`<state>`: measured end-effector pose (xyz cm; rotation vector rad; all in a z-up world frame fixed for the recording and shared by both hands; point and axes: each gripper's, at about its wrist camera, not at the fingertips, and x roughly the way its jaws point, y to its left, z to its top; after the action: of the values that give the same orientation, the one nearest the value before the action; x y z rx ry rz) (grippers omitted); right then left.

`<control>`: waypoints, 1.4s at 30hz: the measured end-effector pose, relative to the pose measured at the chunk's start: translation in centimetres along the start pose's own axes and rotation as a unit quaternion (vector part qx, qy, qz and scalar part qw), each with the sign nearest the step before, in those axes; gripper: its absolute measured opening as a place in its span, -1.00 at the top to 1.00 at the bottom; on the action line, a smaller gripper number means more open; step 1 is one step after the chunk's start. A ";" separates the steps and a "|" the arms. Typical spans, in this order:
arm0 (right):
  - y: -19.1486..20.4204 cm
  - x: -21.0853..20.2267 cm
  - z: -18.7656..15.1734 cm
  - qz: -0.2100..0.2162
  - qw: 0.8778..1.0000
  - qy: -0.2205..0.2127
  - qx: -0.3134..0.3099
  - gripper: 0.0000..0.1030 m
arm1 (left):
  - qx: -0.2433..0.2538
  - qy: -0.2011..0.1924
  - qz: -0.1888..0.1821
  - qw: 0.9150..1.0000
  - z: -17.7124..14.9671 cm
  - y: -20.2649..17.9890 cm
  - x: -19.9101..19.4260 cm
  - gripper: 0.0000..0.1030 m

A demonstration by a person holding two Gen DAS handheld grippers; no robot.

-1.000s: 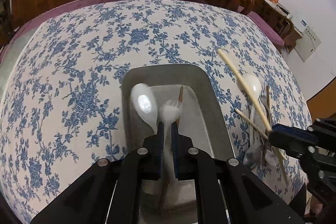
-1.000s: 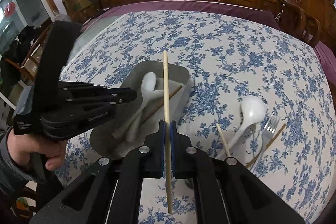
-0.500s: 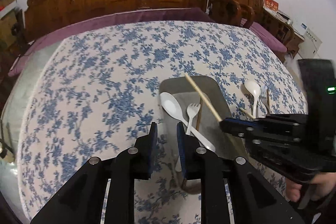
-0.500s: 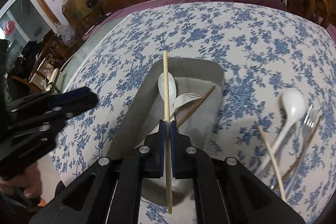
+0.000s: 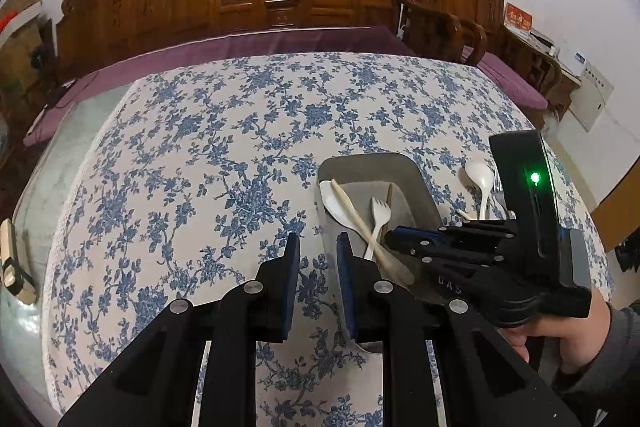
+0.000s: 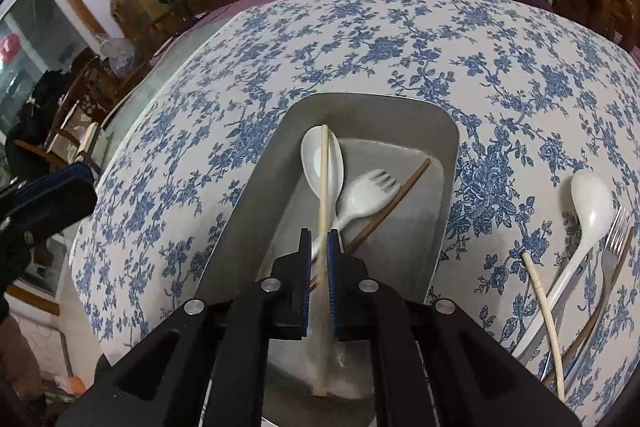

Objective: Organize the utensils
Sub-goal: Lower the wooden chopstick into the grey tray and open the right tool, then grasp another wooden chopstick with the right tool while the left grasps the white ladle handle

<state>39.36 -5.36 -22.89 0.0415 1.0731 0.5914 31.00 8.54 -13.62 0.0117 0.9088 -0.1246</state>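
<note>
Pale chopstick [image 6: 323, 211] was seen between the right gripper [image 6: 319, 247] pads over the grey tray [image 6: 448, 163], jaws slightly parted, contact unclear. Its lower end was blurred. The left gripper [image 5: 318, 247] was held open, empty, beside the tray.

Round table in blue-flowered cloth [image 5: 224, 155], bearing grey tray [image 6: 372, 111] and loose utensils [image 6: 584, 235] beside it.
</note>
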 end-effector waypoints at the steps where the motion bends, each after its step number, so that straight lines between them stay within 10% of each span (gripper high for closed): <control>1: -0.1 -0.1 -0.1 0.002 1.000 0.000 -0.004 0.82 | 0.000 0.000 -0.001 1.000 0.0 -0.1 0.0 0.67; 22: -5.8 -16.0 -7.5 -0.046 0.994 -0.071 -0.074 0.61 | 0.033 -0.026 -0.038 0.998 0.1 -7.8 -2.0 0.60; 27: -7.8 -16.5 -9.8 -0.059 0.994 -0.060 -0.067 0.60 | 0.049 -0.031 -0.046 0.997 -0.1 -9.9 -2.0 0.22; 42: -11.4 -11.3 -9.9 -0.078 0.994 -0.005 -0.071 0.60 | 0.071 -0.009 -0.069 0.995 -2.1 -13.1 0.4 0.18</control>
<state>32.18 -22.79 -22.11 -0.1615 1.0124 0.5242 28.08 -4.32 -14.68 0.0807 0.8801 -0.3172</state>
